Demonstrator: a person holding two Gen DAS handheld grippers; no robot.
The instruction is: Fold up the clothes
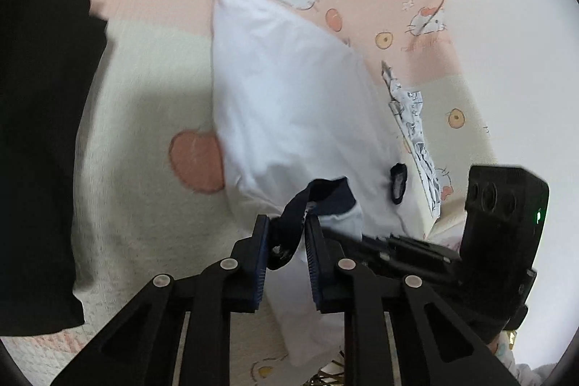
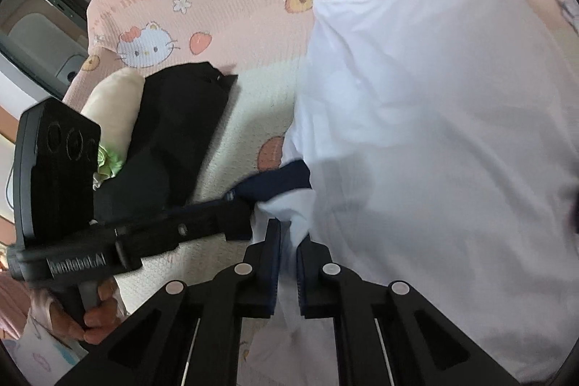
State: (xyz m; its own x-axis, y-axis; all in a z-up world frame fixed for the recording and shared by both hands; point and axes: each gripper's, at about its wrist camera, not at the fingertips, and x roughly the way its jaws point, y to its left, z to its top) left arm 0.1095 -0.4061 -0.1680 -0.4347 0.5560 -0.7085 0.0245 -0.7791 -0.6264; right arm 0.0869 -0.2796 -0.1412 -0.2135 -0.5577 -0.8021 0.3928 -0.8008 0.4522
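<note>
Pink and cream cartoon-cat blanket (image 1: 144, 89), pale wall (image 1: 506, 24) beyond. White shirt (image 1: 289, 89) with navy collar (image 1: 318, 194) – wrinkled, lifted. Left gripper (image 1: 286, 234) clamped on collar, right gripper (image 2: 287, 241) pinching white cloth.

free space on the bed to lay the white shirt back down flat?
Bare blanket lies between the black garment and the white shirt, and above the shirt toward the cat prints. Crowded to the shirt's right: a printed cloth near the blanket's edge. Both the left gripper and right gripper pinch the shirt.
</note>
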